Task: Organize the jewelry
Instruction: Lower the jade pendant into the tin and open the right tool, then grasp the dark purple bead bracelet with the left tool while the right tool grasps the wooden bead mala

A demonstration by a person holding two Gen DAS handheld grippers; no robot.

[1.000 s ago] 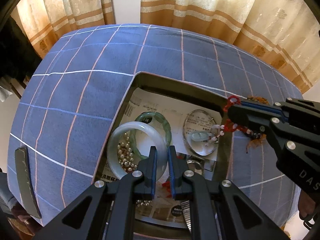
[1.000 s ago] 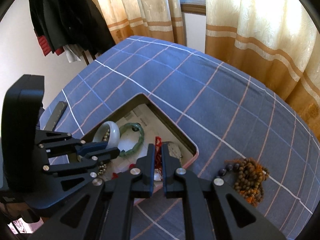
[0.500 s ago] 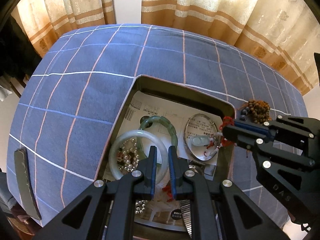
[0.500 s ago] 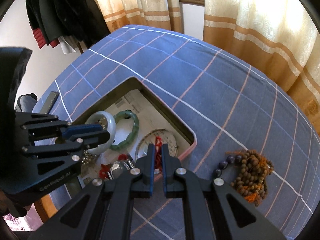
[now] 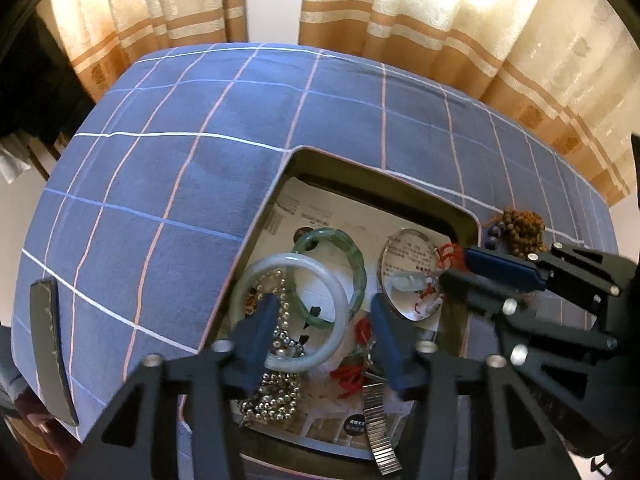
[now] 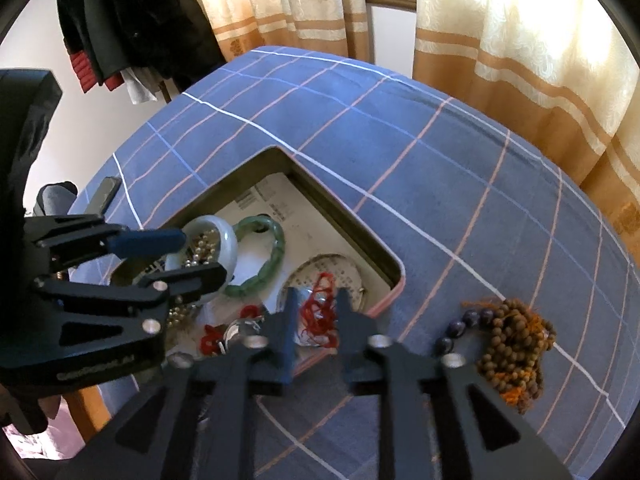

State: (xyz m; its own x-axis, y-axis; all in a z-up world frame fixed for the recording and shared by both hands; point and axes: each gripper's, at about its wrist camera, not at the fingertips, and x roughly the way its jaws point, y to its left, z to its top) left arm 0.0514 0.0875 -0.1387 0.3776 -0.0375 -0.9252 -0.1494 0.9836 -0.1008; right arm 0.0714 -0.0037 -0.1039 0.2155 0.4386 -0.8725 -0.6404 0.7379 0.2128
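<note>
Bedspread, blue with a grid of lines, surrounds the sunken jewelry tray. Inside lie a pale bangle, a green bangle and silver beads. Brown prayer beads rest outside it on the cloth. Left gripper is opening, empty, above the pale bangle; right gripper is opening over red cord, gripping nothing.

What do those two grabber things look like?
Both are black metal claws. The left gripper and the right gripper each have two long blue fingers on black triangle-cut frames with shiny silver screws. Small pale lettering runs along the left one's side.
</note>
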